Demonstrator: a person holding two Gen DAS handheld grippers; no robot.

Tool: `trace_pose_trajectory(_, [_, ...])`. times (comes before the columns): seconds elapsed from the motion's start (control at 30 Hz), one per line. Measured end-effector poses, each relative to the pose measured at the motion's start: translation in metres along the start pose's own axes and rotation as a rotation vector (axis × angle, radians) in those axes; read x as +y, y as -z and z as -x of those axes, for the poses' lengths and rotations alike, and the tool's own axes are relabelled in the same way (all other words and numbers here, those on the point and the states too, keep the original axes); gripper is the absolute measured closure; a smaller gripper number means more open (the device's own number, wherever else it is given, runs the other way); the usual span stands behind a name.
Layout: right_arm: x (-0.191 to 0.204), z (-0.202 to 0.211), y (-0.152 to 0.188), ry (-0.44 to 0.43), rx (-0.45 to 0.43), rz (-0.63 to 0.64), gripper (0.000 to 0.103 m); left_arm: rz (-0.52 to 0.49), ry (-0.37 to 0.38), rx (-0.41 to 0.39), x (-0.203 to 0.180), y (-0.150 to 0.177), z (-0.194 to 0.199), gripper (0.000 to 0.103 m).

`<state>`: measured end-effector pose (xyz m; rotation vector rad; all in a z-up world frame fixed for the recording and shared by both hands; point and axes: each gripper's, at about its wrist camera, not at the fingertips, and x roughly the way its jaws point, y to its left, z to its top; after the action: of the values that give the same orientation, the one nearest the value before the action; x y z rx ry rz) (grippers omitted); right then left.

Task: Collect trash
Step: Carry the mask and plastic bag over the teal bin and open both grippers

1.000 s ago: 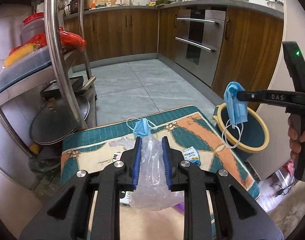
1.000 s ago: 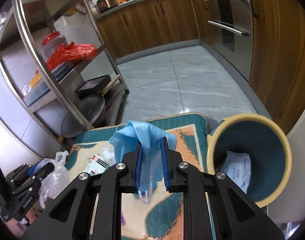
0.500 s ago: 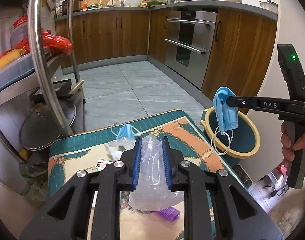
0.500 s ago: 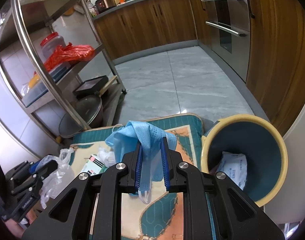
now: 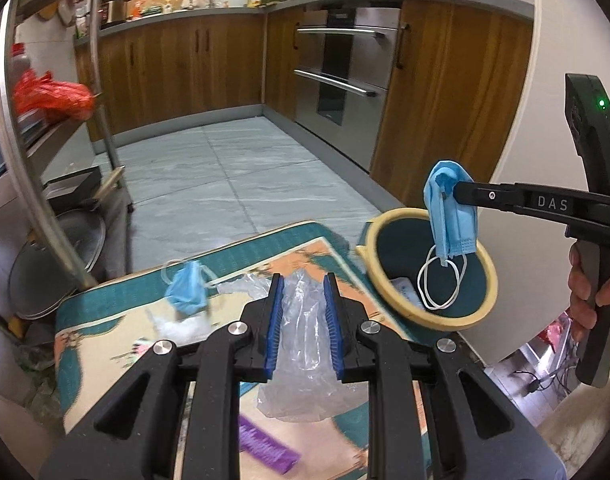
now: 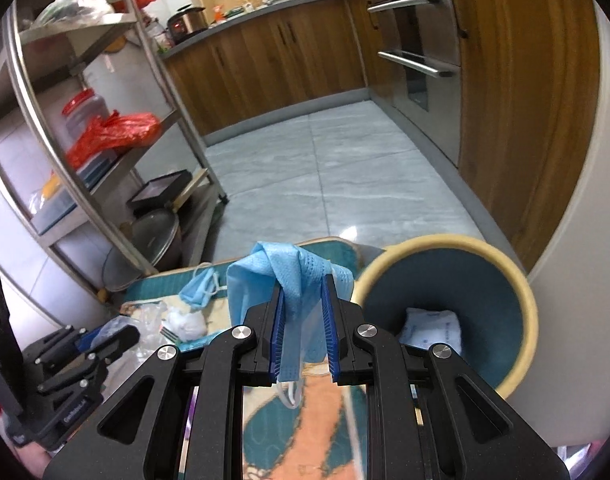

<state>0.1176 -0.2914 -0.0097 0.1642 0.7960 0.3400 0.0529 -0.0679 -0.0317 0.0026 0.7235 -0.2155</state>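
Right gripper [image 5: 449, 190] carried blue mask [image 5: 451, 212] closer over bin [image 5: 489, 280]; step: drop. Next: release. Left gripper [image 5: 303, 320] clamps plastic bag [image 5: 301, 356].

Patterned mat [image 5: 105, 344] carries crumpled blue mask [image 5: 186, 295], white wad [image 6: 186, 322]; purple wrapper [image 5: 267, 446].

A blue face mask [image 6: 295, 280] hangs crumpled between the right gripper's [image 6: 301, 320] fingers, its white ear loops dangling over the yellow-rimmed bin [image 5: 487, 280]. A clear plastic bag [image 5: 301, 344] droops from the left gripper [image 5: 301, 320]. Ahead of that gripper lies a second blue mask [image 5: 187, 294].
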Motion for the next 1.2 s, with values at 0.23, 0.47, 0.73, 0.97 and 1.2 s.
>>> trace_pose_trajectory(0.23, [-0.033, 0.021, -0.005, 0.061, -0.038, 0.007, 0.084, -0.053, 0.066, -0.007, -0.044, -0.02, -0.018, 0.083])
trace_pose_trajectory(0.47, [-0.08, 0.031, -0.012, 0.134, -0.059, -0.039, 0.084, -0.055, 0.118, -0.054, -0.066, -0.06, -0.042, 0.083])
trace_pose_trajectory(0.73, [-0.117, 0.002, -0.011, 0.198, 0.003, -0.038, 0.084, -0.116, 0.134, -0.025, -0.089, -0.064, -0.089, 0.083])
trace_pose_trajectory(0.97, [-0.135, -0.023, -0.009, 0.223, 0.057, -0.056, 0.084, -0.14, 0.163, -0.003, -0.103, -0.056, -0.12, 0.083])
trace_pose_trajectory(1.2, [-0.151, -0.039, 0.002, 0.236, 0.118, -0.126, 0.084, -0.165, 0.208, 0.053, -0.119, -0.043, -0.144, 0.083])
